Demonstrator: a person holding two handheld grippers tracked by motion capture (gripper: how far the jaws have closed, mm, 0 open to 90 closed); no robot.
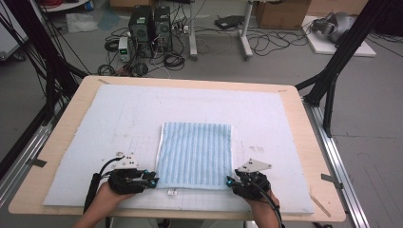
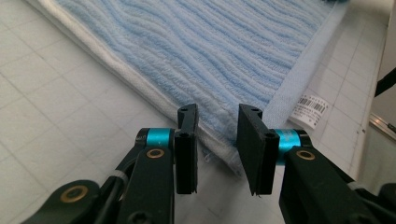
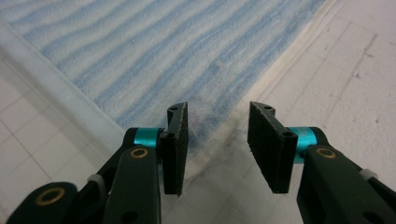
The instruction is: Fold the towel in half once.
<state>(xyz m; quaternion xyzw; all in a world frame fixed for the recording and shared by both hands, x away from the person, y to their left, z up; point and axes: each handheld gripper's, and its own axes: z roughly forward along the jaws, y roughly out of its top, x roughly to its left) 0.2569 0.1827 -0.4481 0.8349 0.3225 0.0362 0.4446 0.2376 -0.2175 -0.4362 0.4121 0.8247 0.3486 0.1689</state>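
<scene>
A wooden counter [image 1: 313, 156] carries a pale foam mat [image 1: 119, 118] marked with a faint grid, which covers nearly all of its top. On the mat, toward the near side and about midway between left and right, lies a blue striped towel [image 1: 195, 154], flat and folded into a rectangle, with a white border along its left edge. A small white label [image 1: 171, 192] pokes out from under its near edge; in the left gripper view the same label [image 2: 312, 110] shows a barcode.

The person's two hands come in from the near edge of the counter, one at each near corner of the towel. The left gripper [image 1: 153, 180] sits at the near left corner. In its own view its fingers [image 2: 187, 149] stand apart, with the towel's white-edged corner lying on the mat in the gap between them, not pinched. The right gripper [image 1: 230, 181] sits at the near right corner. Its fingers [image 3: 176, 147] are likewise apart, and the towel's corner reaches into the gap between them, with neither pad pressing on the cloth.
</scene>
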